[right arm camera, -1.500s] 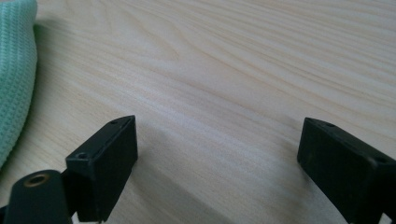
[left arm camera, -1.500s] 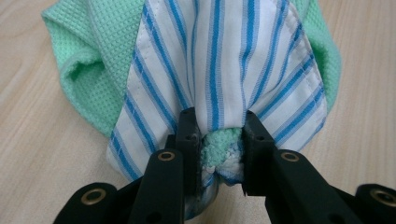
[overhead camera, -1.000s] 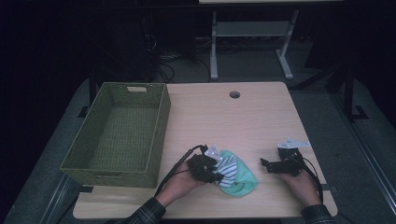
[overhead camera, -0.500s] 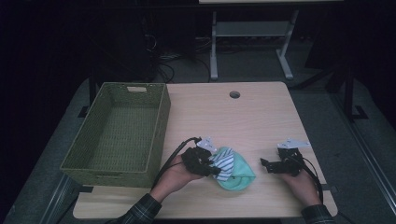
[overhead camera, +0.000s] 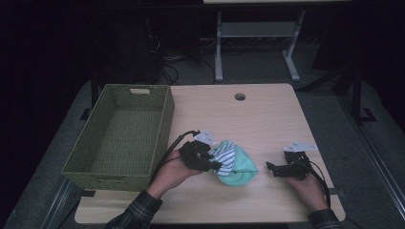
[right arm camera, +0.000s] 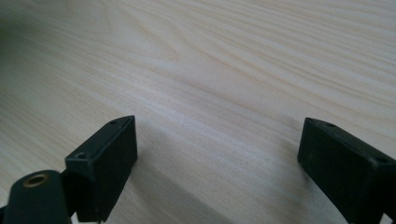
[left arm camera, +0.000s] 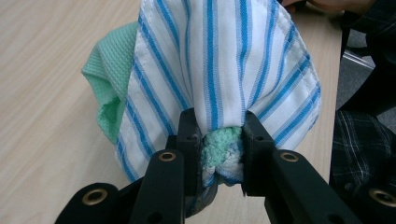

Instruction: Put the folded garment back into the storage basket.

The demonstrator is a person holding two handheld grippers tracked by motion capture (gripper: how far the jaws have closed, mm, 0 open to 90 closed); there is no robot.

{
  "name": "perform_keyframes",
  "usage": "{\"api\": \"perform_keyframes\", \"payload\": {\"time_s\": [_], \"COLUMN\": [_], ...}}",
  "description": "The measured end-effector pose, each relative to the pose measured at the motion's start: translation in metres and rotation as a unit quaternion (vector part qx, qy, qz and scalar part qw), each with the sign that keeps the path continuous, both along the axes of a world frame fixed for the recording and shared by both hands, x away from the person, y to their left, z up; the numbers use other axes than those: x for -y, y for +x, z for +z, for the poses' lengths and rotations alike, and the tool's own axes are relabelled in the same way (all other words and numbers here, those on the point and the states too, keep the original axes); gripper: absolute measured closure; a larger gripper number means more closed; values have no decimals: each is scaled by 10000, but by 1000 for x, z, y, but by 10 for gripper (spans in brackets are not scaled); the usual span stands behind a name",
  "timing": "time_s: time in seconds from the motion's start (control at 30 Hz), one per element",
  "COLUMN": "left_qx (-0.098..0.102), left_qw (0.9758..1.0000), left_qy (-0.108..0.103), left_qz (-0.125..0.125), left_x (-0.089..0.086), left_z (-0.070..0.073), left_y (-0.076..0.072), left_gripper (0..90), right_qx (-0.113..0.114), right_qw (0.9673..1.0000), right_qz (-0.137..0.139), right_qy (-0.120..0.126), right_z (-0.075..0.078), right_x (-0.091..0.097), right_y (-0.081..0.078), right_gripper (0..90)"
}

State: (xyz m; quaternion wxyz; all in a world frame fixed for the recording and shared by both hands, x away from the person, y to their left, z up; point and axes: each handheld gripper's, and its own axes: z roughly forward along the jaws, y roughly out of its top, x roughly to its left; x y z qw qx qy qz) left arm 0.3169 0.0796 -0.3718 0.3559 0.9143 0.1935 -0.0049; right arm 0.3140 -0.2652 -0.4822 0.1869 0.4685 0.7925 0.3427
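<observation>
My left gripper (overhead camera: 217,164) pinches the striped cloth (left arm camera: 224,65) and green cloth (overhead camera: 241,167) bunched together, basket (overhead camera: 165,119) at ten o'clock, empty. Right gripper (overhead camera: 273,168) spread, idle. Grab done; transfer remains, I judge.

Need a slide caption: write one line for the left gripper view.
Left gripper pinching the bunched striped cloth and green cloth above the table.

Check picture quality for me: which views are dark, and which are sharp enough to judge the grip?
High view: dim, room behind the table nearly black, so the cloths look small and soft. Left gripper view: bright and sharp, the striped cloth and green cloth show every stitch between the fingers. Right gripper view: evenly lit, wood grain clear, near fingers slightly soft.
</observation>
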Motion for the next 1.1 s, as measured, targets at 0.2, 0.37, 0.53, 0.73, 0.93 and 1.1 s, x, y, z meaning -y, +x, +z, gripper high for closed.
{"api": "perform_keyframes", "payload": {"time_s": [0.2, 0.37, 0.53, 0.73, 0.93, 1.1], "left_qx": [42, 85, 151, 258, 363, 464], "left_qw": [9999, 9998, 9996, 9988, 9974, 9958], "left_qy": [-32, 40, 74, 116, 135, 150], "left_qz": [96, 177, 247, 410, 604, 775], "left_x": [-6, -15, -24, -39, -58, -74], "left_z": [10, 19, 28, 42, 56, 66], "left_y": [4, 7, 9, 11, 14, 16], "left_gripper": [732, 732, 732, 732, 732, 732], "right_qx": [-14, -68, -89, -101, -102, -103], "right_qw": [10000, 9999, 9998, 9998, 9998, 9998], "right_qz": [-20, -153, -167, -161, -161, -162], "right_qy": [8, -5, -22, -23, -25, -24], "right_z": [0, 0, -1, -1, -1, -1], "right_x": [0, 0, 0, -1, -1, -1], "right_y": [0, -1, 0, 0, 0, 0], "right_gripper": [108, 67, 45, 43, 43, 43]}}
